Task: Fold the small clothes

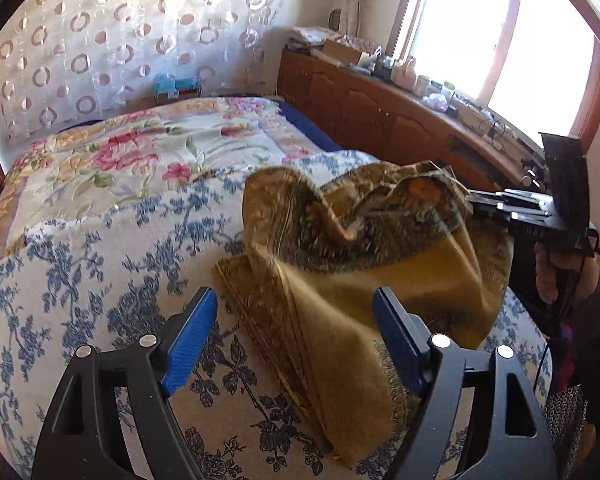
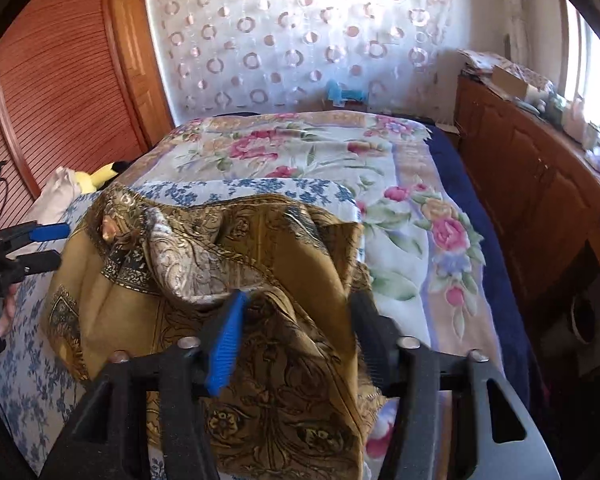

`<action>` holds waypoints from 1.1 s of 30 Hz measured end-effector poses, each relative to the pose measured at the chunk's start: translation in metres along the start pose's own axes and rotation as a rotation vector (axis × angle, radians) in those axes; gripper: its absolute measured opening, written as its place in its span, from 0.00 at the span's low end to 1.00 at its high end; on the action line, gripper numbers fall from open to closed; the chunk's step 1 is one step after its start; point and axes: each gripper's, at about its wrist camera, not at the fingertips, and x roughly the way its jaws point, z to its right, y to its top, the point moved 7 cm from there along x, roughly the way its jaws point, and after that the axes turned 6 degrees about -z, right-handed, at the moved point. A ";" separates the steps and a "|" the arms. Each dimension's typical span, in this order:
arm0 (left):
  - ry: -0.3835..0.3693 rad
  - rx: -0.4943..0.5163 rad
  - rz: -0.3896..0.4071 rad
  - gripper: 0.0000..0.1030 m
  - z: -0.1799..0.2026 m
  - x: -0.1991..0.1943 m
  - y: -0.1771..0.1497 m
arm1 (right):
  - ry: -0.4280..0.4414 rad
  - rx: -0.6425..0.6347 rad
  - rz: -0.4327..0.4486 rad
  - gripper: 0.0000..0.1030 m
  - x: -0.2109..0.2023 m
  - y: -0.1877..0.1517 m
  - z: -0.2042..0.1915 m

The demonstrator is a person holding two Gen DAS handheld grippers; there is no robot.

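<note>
Fold in progress on a mustard-gold paisley-printed fabric scarf (image 1: 380, 280), which lies partly gathered on the blue-and-white floral bed cover (image 1: 80, 280), its far portion raised in a loose hump. The left tool (image 1: 294, 344) stands wide, its blue pads on either side of the scarf's near edge without pressing it; nothing is held. The right tool (image 1: 470, 204), seen from the left wrist at the scarf's raised corner, appears narrow, its tips lost in the cloth; in the right wrist view its fingers look spread and cloth-draped, so a grip is likely but not certain. Judged step: carrying one edge across to form a fold. The next move calls for laying that edge down squarely and smoothing the hump before releasing.
</note>
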 end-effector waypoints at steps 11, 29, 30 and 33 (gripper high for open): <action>0.025 -0.038 -0.035 0.78 -0.011 0.014 -0.012 | -0.053 0.232 0.083 0.06 0.005 -0.010 0.046; -0.124 -0.098 -0.066 0.08 -0.008 0.030 0.000 | 0.099 0.233 -0.115 0.60 0.027 0.000 0.060; -0.133 -0.093 -0.053 0.08 -0.006 0.025 0.001 | 0.102 0.228 -0.111 0.51 0.025 0.001 0.061; -0.160 -0.090 -0.012 0.07 0.001 0.010 0.005 | 0.112 0.161 -0.096 0.21 0.018 0.008 0.055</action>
